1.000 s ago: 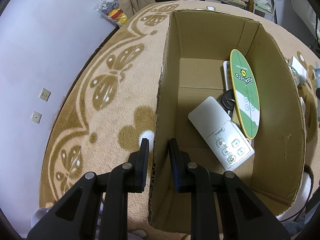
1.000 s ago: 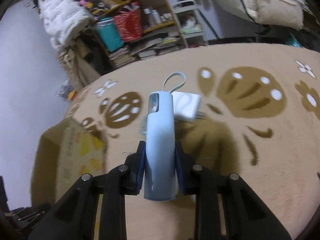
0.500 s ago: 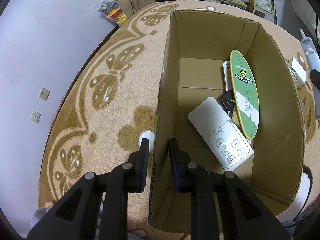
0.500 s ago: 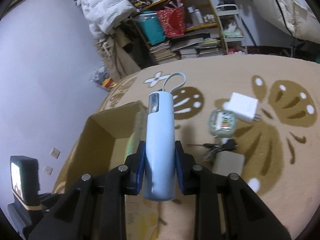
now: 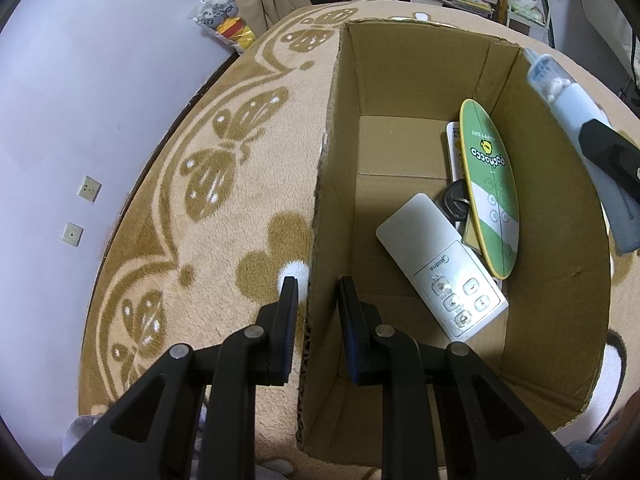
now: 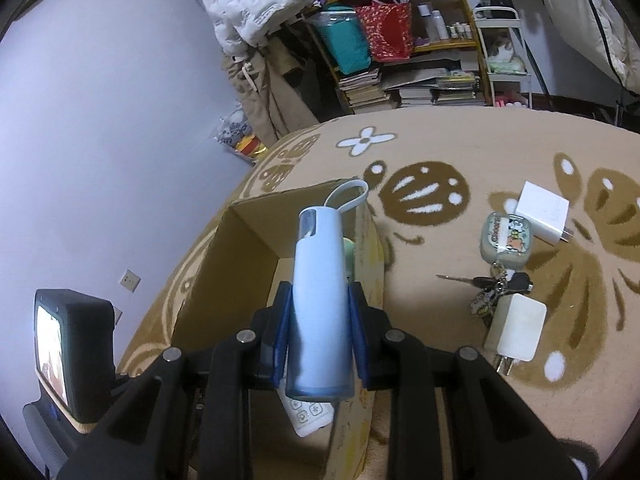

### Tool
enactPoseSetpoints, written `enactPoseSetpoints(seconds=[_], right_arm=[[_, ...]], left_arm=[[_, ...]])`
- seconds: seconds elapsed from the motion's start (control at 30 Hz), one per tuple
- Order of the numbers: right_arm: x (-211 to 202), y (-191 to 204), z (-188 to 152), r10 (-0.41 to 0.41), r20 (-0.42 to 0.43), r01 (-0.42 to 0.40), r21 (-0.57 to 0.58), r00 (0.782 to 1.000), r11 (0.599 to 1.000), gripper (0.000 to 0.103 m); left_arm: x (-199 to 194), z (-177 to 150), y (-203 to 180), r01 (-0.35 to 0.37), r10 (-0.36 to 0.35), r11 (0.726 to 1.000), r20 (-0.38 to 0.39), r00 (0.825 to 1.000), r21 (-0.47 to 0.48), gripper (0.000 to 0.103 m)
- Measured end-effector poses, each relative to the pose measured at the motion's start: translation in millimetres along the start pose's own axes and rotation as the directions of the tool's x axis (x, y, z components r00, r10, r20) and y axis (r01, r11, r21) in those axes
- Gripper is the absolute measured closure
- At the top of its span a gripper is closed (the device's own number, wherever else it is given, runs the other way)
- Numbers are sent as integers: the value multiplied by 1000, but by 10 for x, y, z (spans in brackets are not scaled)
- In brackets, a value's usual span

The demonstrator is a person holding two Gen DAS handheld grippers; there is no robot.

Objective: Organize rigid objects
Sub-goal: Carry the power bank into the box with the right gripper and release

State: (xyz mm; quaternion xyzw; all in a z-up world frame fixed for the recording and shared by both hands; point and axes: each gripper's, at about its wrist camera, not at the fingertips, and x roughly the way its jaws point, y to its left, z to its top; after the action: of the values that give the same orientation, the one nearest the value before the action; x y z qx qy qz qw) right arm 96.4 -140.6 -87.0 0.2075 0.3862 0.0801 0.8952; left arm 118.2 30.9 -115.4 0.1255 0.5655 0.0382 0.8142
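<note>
My left gripper (image 5: 314,294) is shut on the left wall of an open cardboard box (image 5: 324,208), one finger outside and one inside. In the box lie a white remote (image 5: 442,266), a green oval board (image 5: 490,188), dark keys (image 5: 454,202) and a second white remote (image 5: 454,148) under the board. My right gripper (image 6: 320,300) is shut on a light blue tube with a loop strap (image 6: 320,280), held over the box (image 6: 240,256). In the left wrist view the tube (image 5: 572,120) hangs above the box's right wall.
On the patterned rug (image 6: 460,152) to the right of the box lie a white charger (image 6: 542,210), a small decorated case (image 6: 508,238), a bunch of keys (image 6: 500,284) and another white plug (image 6: 516,334). A shelf with books (image 6: 420,88) stands behind. The left gripper's screen (image 6: 52,334) shows at left.
My right gripper has carried the blue tube leftward from over the rug to above the box; the tube now shows at the right of the left wrist view. The left gripper has stayed still.
</note>
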Motion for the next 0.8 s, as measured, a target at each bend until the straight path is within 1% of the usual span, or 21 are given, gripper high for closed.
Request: enactPoseSetpoints(seconds=[0.13, 0.3, 0.53, 0.63, 0.8], right_arm=[[-55, 20, 14, -7, 28, 7, 0, 1000, 1000, 74], [-125, 43, 49, 28, 46, -28, -1, 999, 1000, 74], [47, 99, -1, 38, -8, -38, -28, 999, 999, 74], [152, 100, -59, 25, -38, -26, -32, 999, 999, 74], [208, 152, -84, -5, -49, 1, -72, 999, 997, 74]], left_arm=[[-5, 2, 1, 1, -1, 1000, 0, 1000, -1, 83], [-6, 8, 3, 4, -4, 1000, -1, 1000, -3, 83], [-5, 8, 14, 9, -9, 1000, -2, 1000, -8, 83], [0, 5, 24, 13, -13, 1000, -3, 1000, -11, 83], [0, 1, 30, 18, -18, 1000, -3, 1000, -11, 83]])
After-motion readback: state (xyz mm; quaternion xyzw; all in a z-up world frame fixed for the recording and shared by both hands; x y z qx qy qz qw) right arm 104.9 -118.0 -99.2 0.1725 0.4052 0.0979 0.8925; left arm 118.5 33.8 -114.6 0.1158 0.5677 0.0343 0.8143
